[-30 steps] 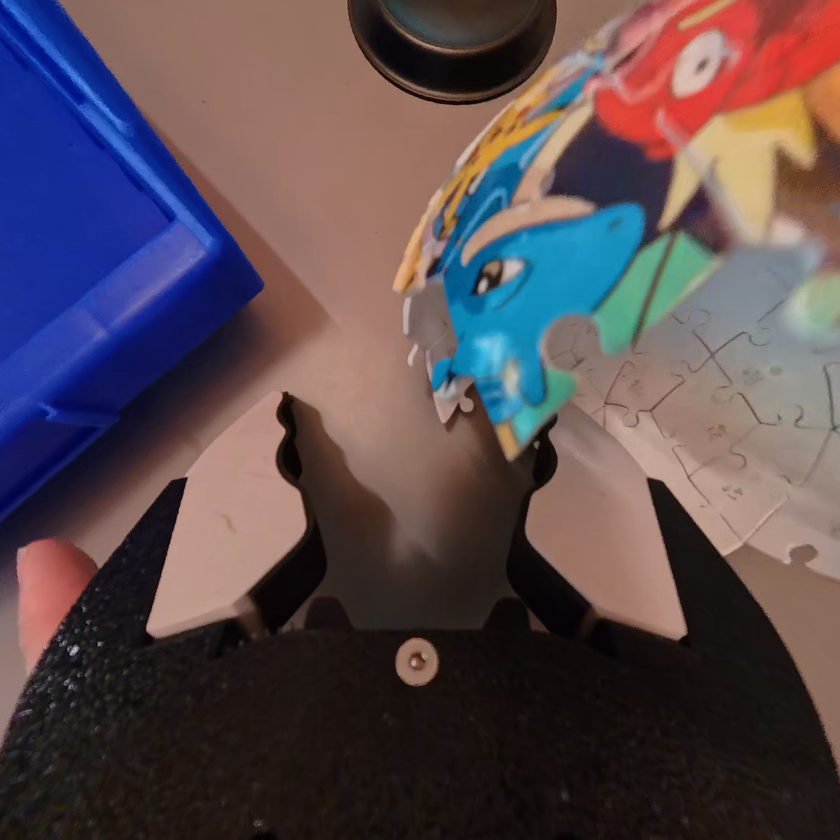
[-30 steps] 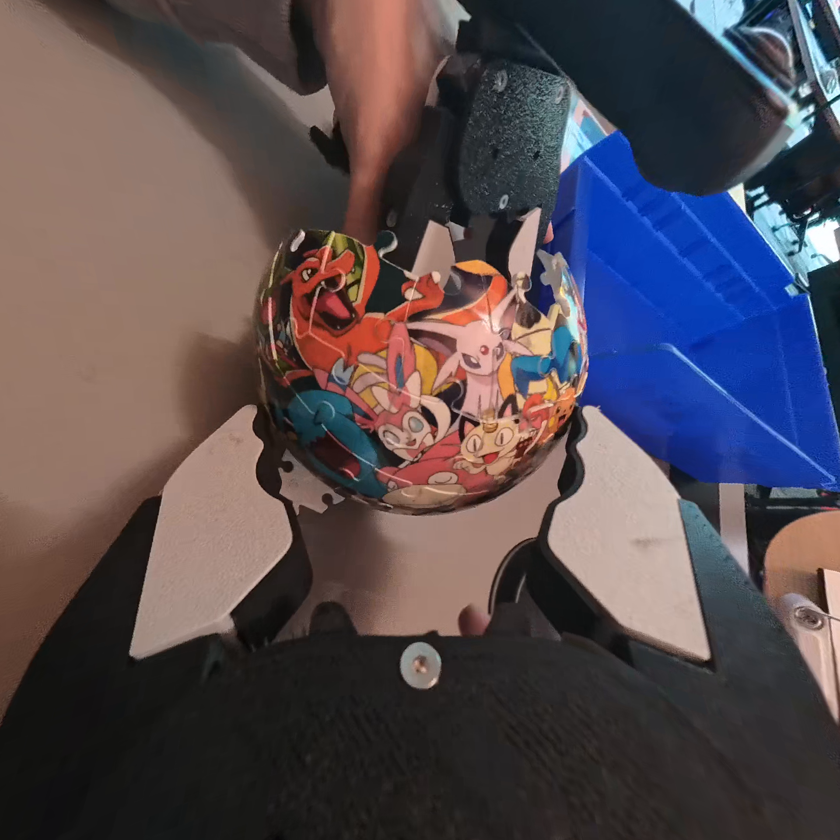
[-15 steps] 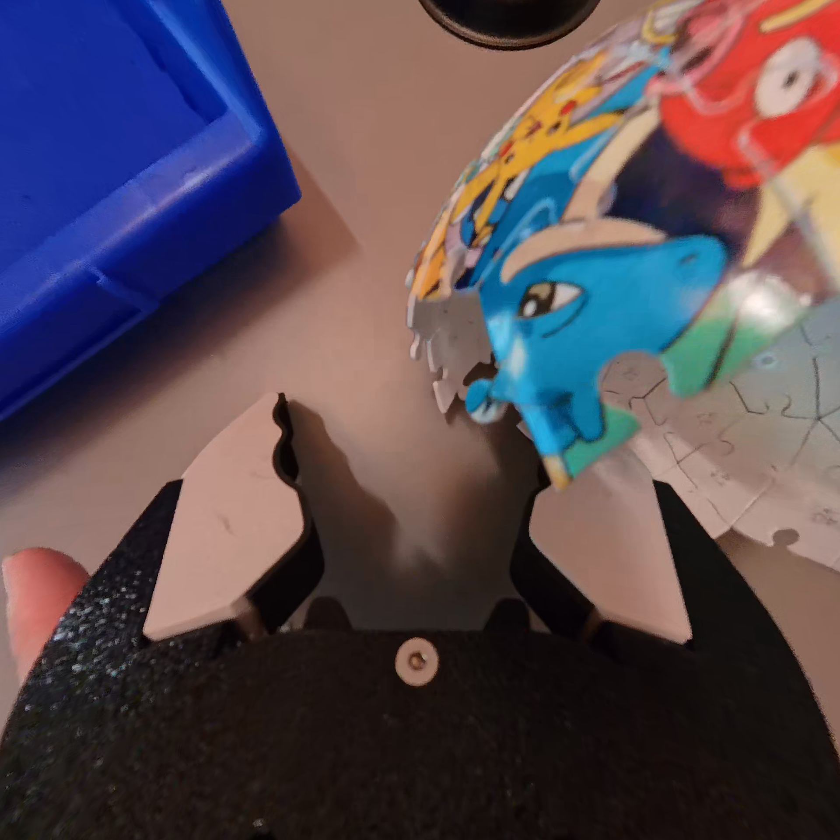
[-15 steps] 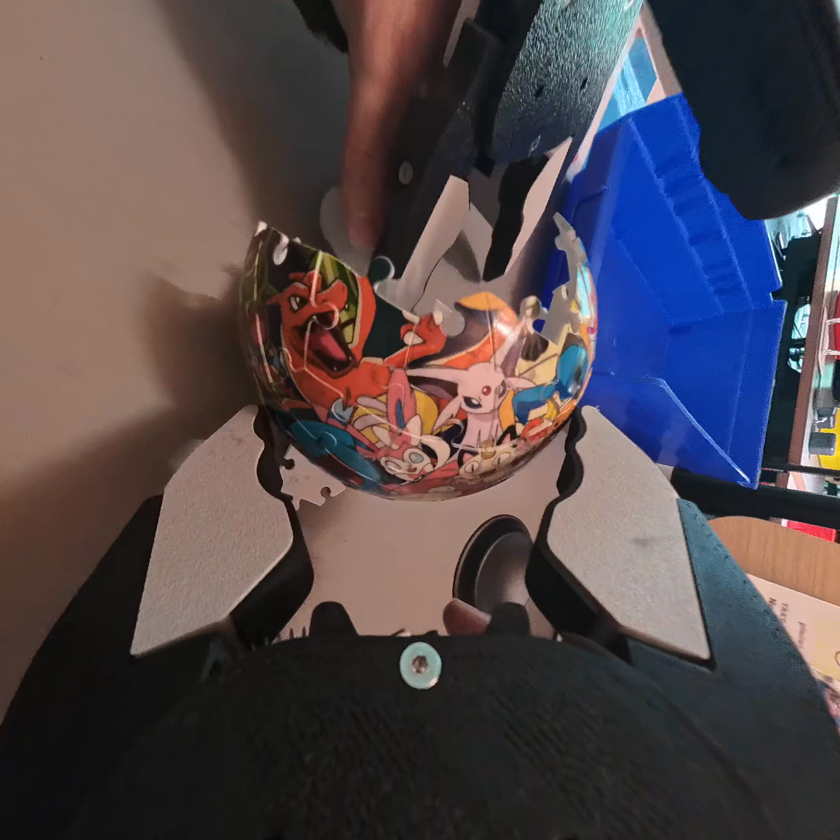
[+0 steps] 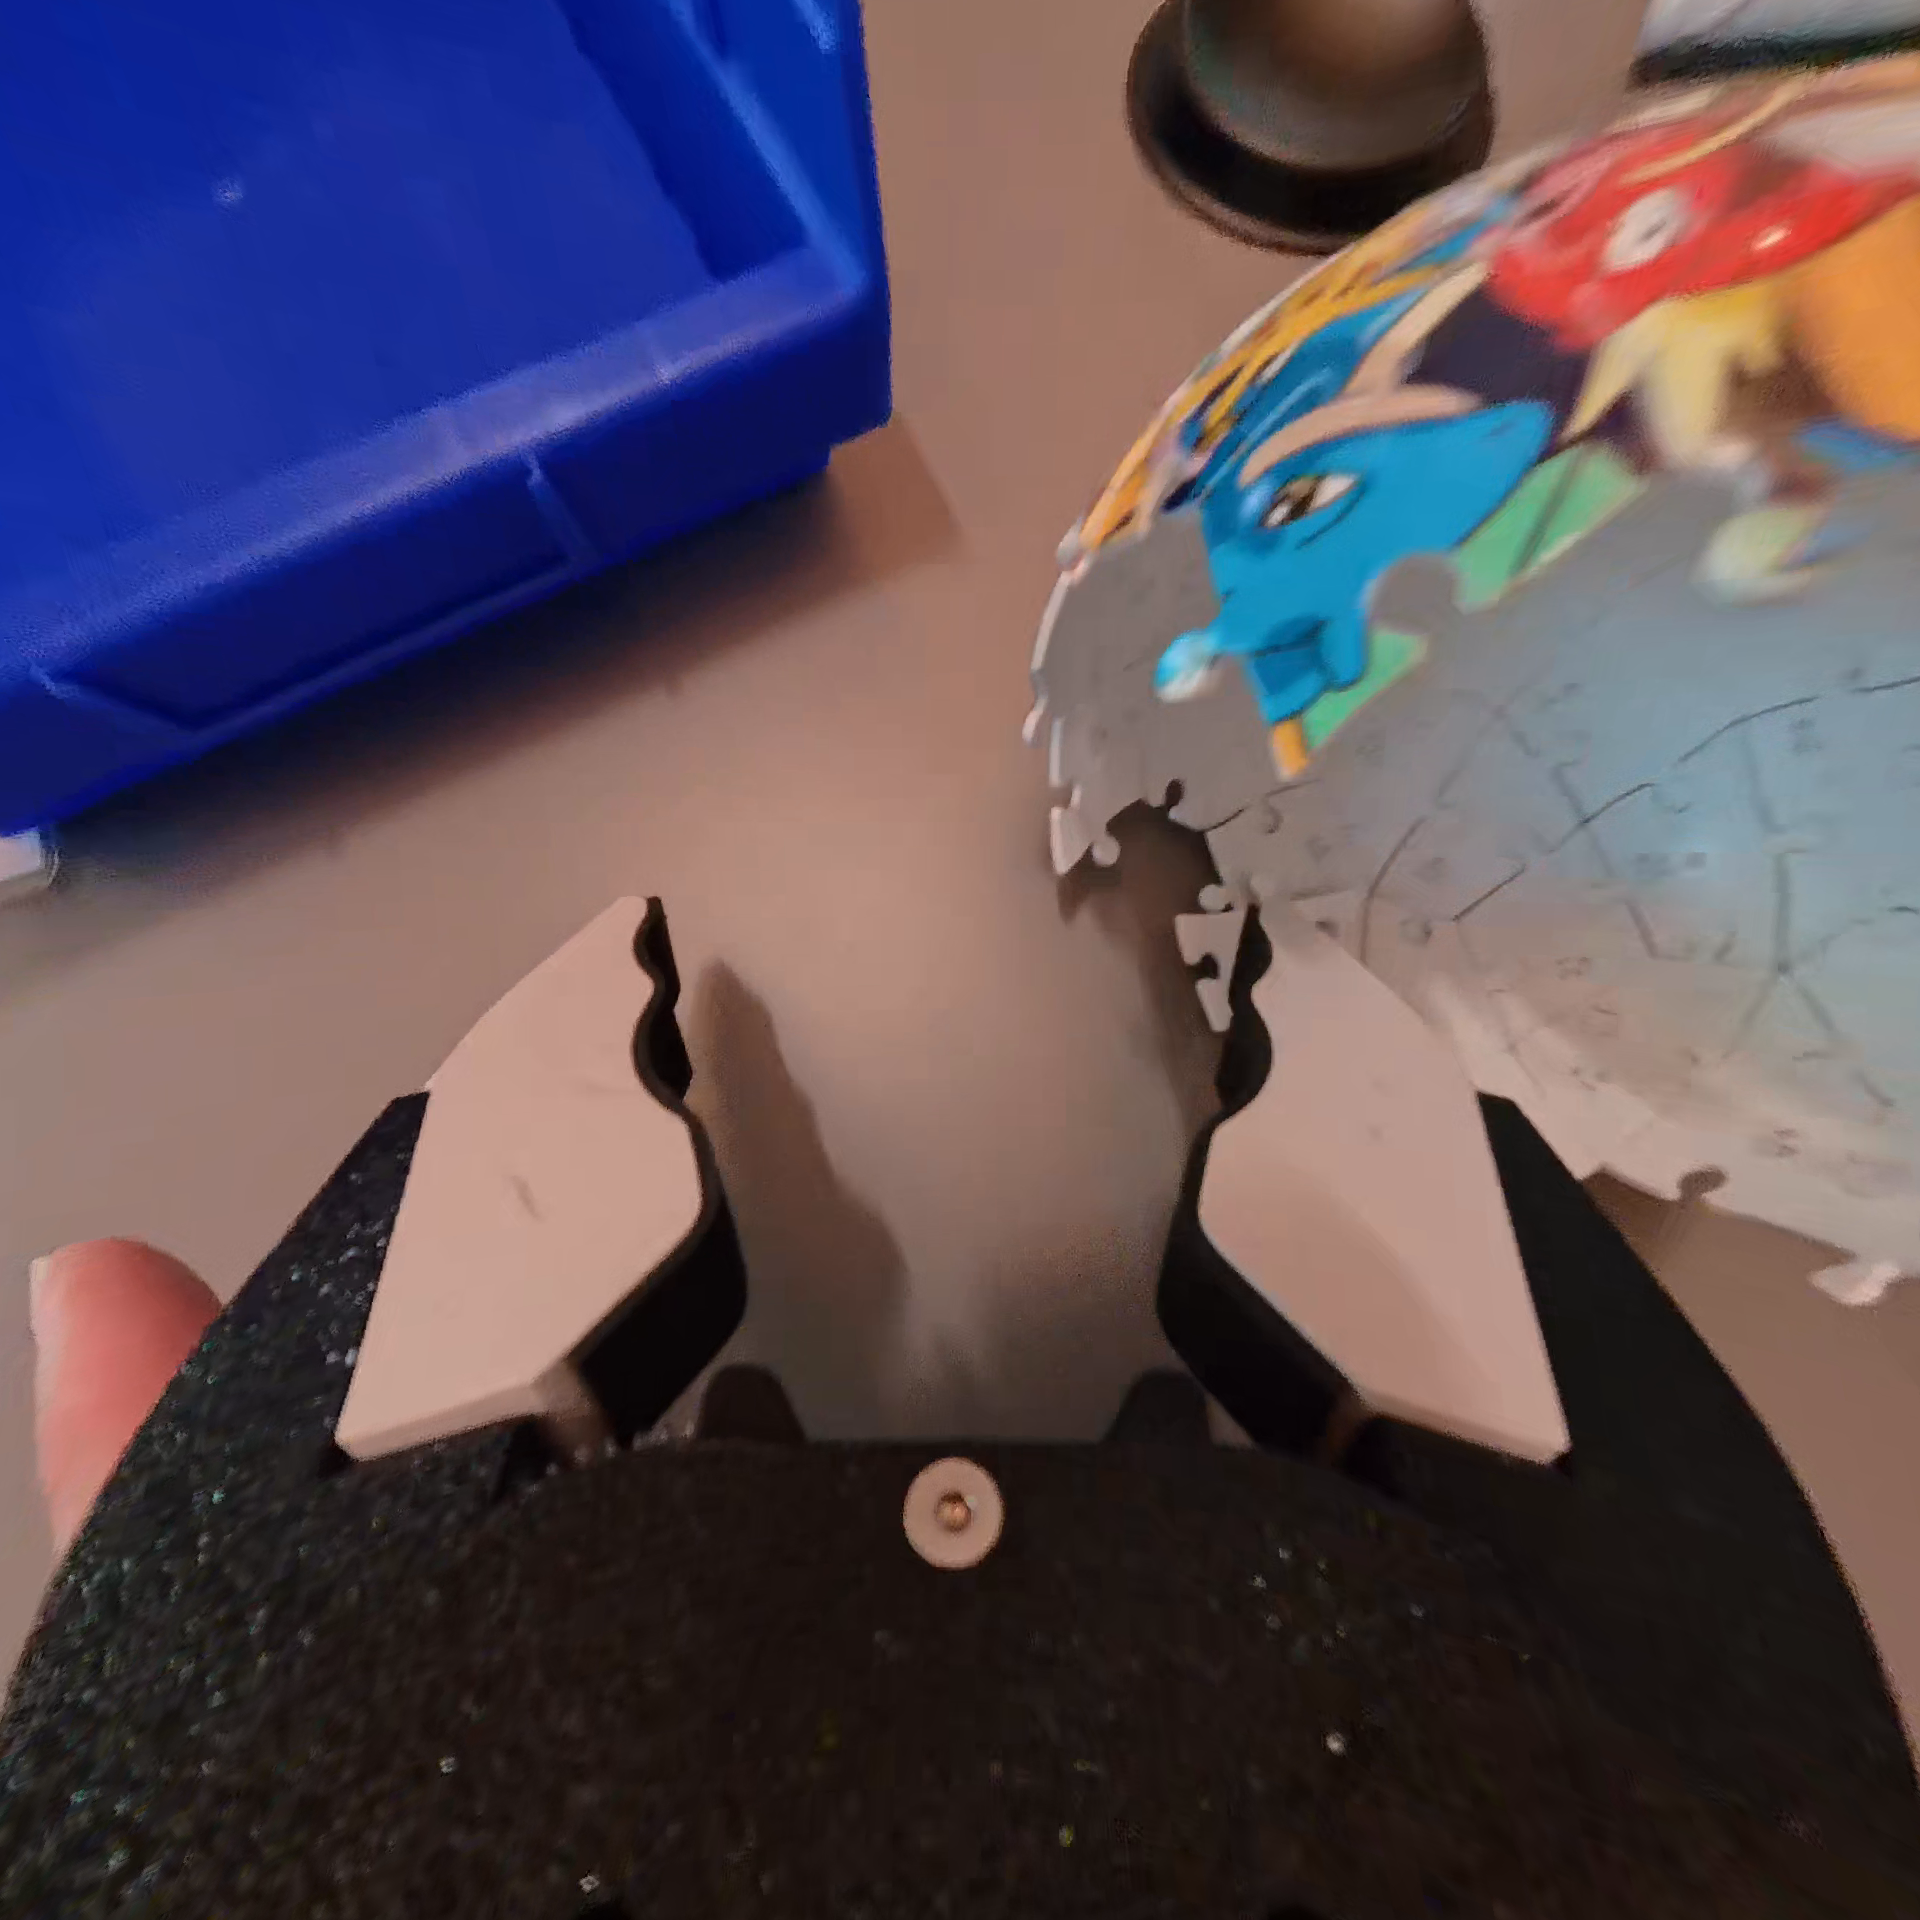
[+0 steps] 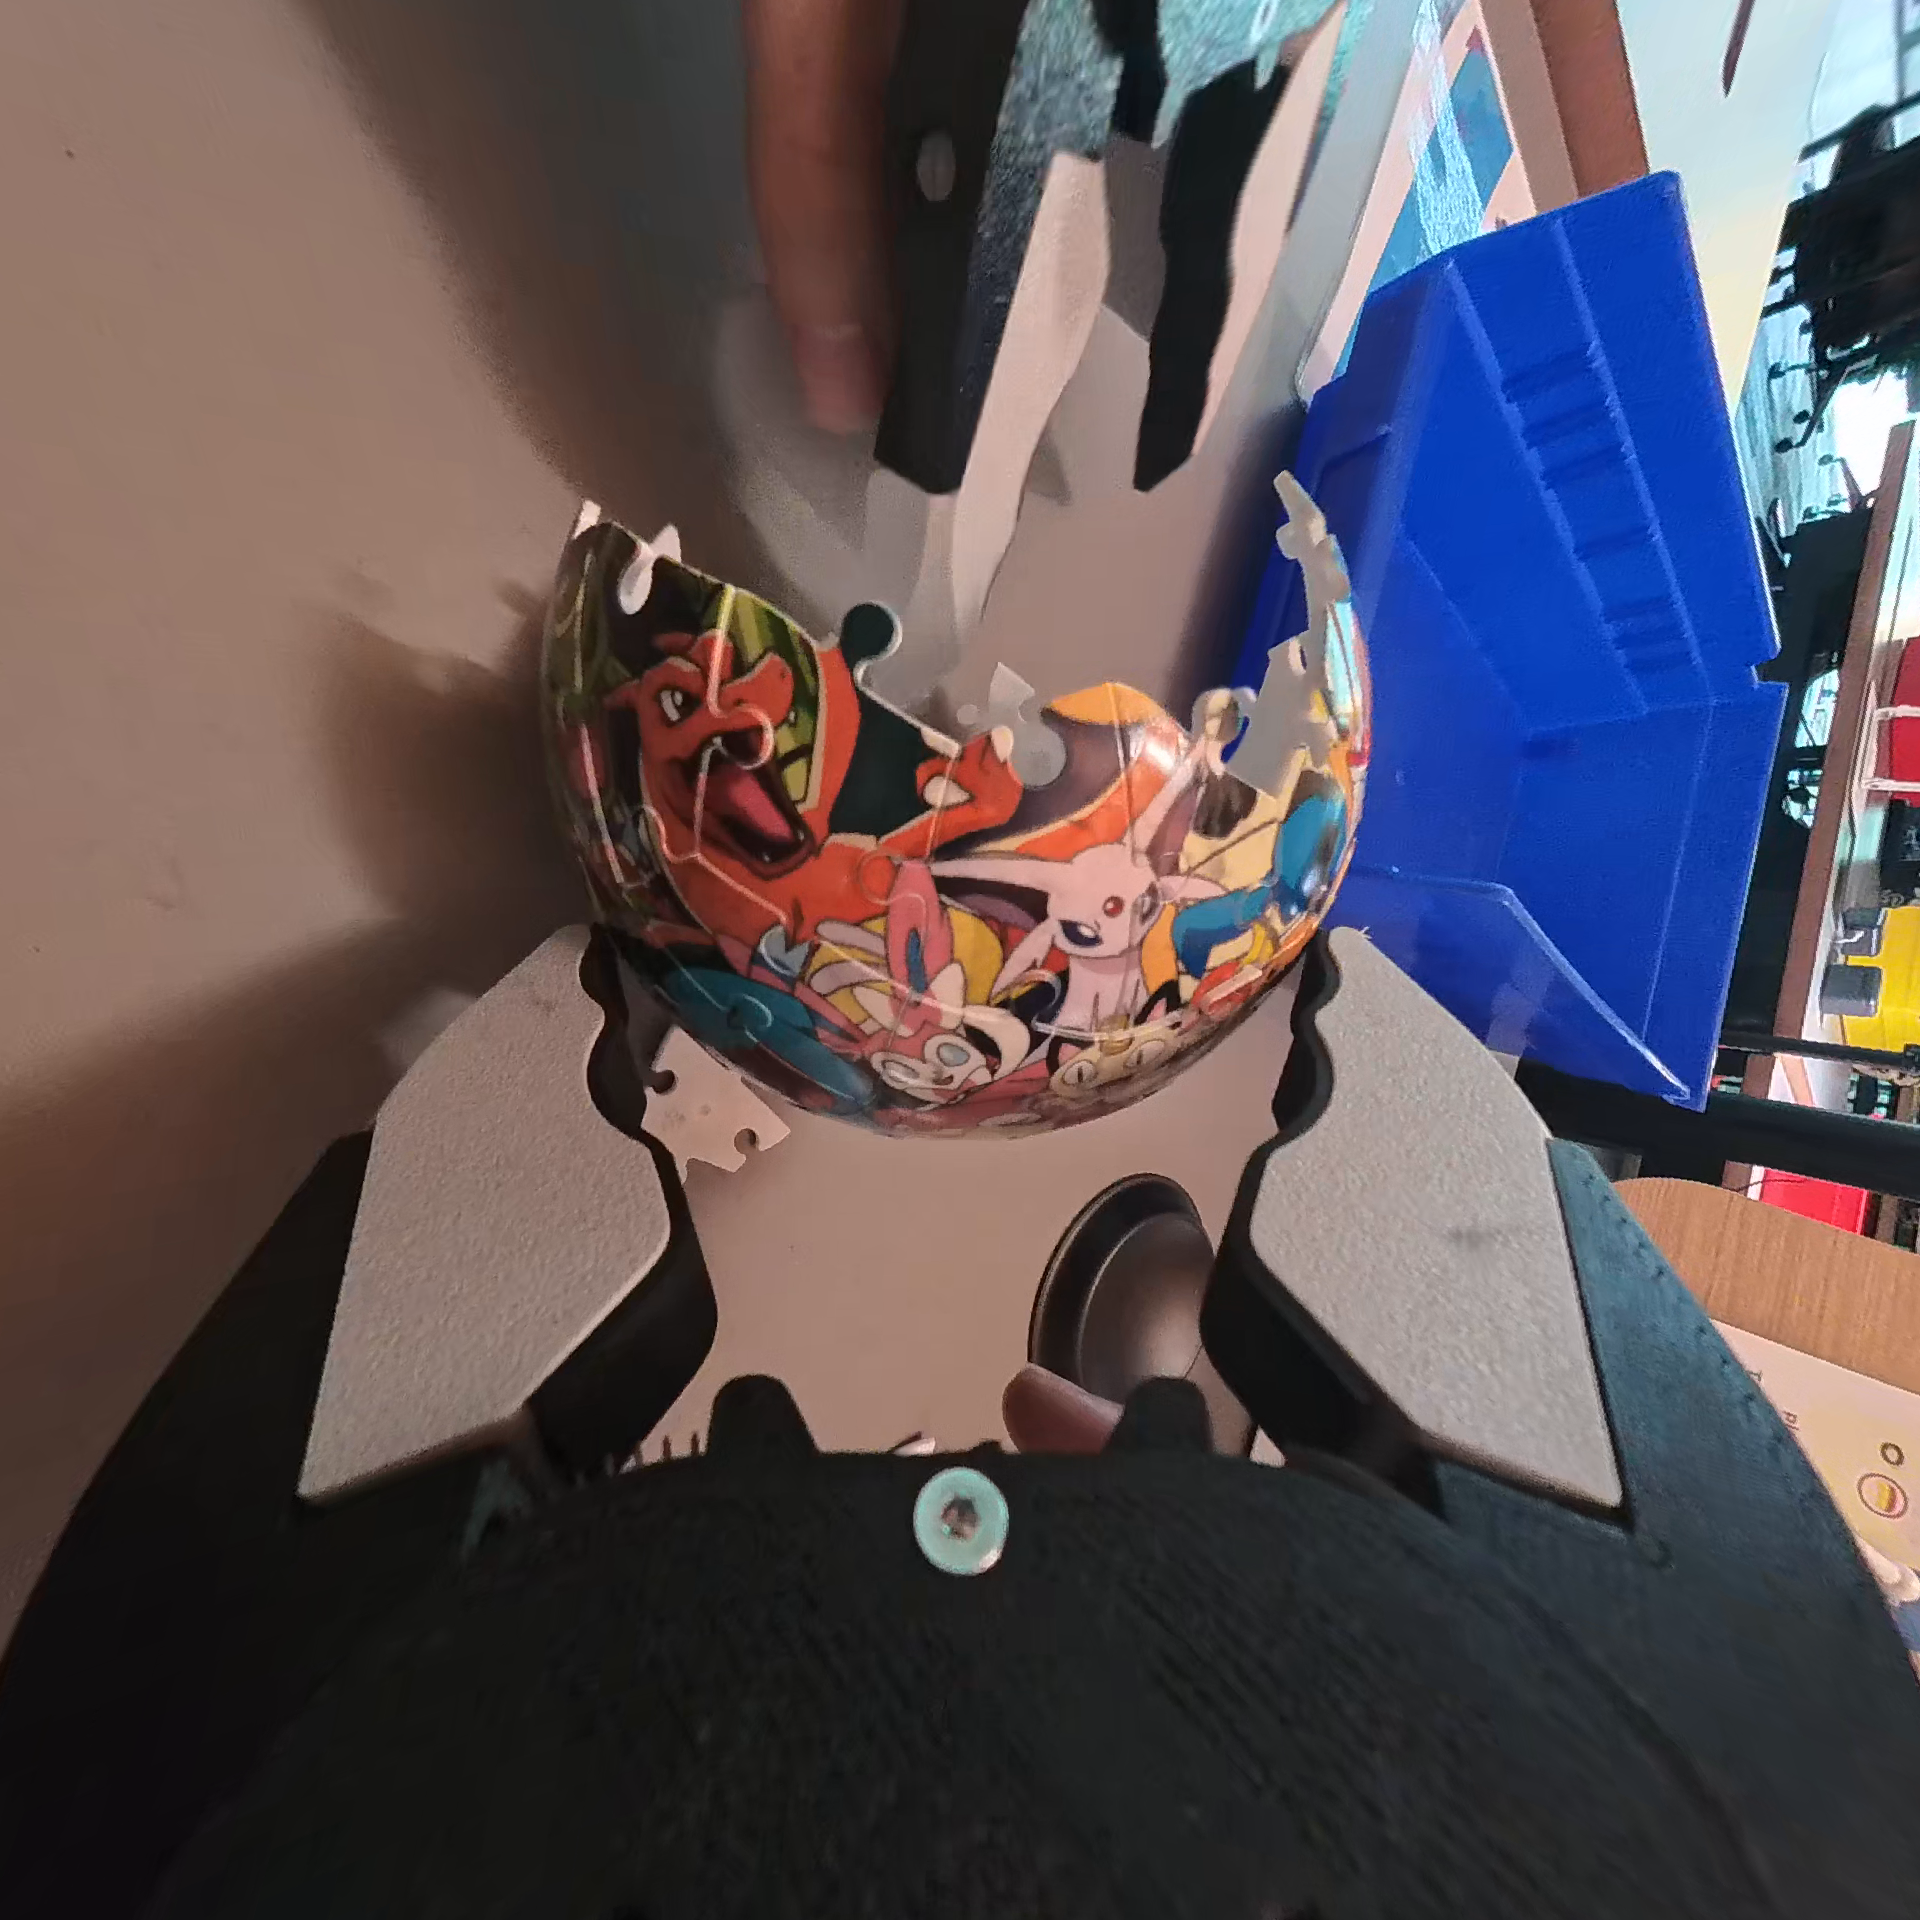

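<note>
the right gripper (image 6: 956,966) has its jaws spread wide around a puzzle ball shell (image 6: 935,873), a half-built cartoon-print sphere, pinched at its widest part between both fingertips. the shell's jagged open rim faces away from the right wrist camera, toward the left gripper (image 6: 1049,457), and the rounded closed end points back at the palm. it's basically a bowl, so no real long axis. a loose-looking grey puzzle piece (image 6: 707,1117) sticks out by the right gripper's left finger, can't tell if it's attached.

the left gripper (image 5: 951,935) is wide open with nothing in it, over bare tan table (image 5: 831,810). its right fingertip (image 5: 1247,956) sits just beside the shell's jagged rim (image 5: 1132,831), touching or nearly so, too blurry to say. the grey inside of the shell (image 5: 1610,883) faces it.

room-wise: blue bin (image 5: 364,364) is off to the left with a clear strip of table between it and the shell. a round dark knob thing (image 5: 1309,114) sits on the table past the shell.
</note>
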`<state>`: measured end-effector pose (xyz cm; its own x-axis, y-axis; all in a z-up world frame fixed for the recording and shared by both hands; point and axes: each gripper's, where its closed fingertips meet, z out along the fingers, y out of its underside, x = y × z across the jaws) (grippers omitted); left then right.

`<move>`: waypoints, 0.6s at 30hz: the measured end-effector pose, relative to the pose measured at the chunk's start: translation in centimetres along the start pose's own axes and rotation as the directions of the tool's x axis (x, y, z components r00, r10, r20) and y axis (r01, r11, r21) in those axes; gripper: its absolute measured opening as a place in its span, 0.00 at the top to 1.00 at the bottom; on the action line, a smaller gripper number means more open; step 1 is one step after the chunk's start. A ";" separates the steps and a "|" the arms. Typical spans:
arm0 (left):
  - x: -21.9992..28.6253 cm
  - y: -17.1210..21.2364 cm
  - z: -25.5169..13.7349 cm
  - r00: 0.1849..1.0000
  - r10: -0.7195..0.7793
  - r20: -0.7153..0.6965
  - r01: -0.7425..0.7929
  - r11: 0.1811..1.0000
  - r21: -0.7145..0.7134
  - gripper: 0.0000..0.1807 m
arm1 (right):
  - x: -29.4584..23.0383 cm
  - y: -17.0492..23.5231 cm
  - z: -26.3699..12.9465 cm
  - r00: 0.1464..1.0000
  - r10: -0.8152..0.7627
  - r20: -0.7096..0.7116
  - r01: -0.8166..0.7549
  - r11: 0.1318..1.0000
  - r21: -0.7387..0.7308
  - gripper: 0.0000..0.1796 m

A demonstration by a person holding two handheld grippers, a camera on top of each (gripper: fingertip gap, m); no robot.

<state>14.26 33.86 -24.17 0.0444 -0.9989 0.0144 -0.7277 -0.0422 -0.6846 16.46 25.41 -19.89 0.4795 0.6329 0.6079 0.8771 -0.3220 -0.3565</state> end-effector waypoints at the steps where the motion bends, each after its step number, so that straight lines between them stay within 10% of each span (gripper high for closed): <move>1: 0.3 -0.3 0.0 1.000 0.015 -0.017 -0.015 1.000 0.007 0.45 | 0.0 0.0 0.0 1.000 0.001 0.000 -0.001 1.000 -0.001 0.33; 8: -0.8 0.0 0.6 0.991 0.129 0.024 -0.126 0.988 -0.088 0.46 | 0.0 -0.1 0.0 1.000 0.000 -0.003 0.000 1.000 0.002 0.33; 18: 4.6 0.4 -2.4 0.718 -0.241 -0.653 0.177 0.970 -0.165 0.84 | 0.0 -0.1 0.0 1.000 -0.004 -0.009 0.004 1.000 0.007 0.33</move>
<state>12.52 29.20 -22.68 -0.2394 -0.7199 0.6515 -0.8111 -0.2206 -0.5418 16.33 25.42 -19.87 0.4765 0.6278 0.6154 0.8786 -0.3146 -0.3593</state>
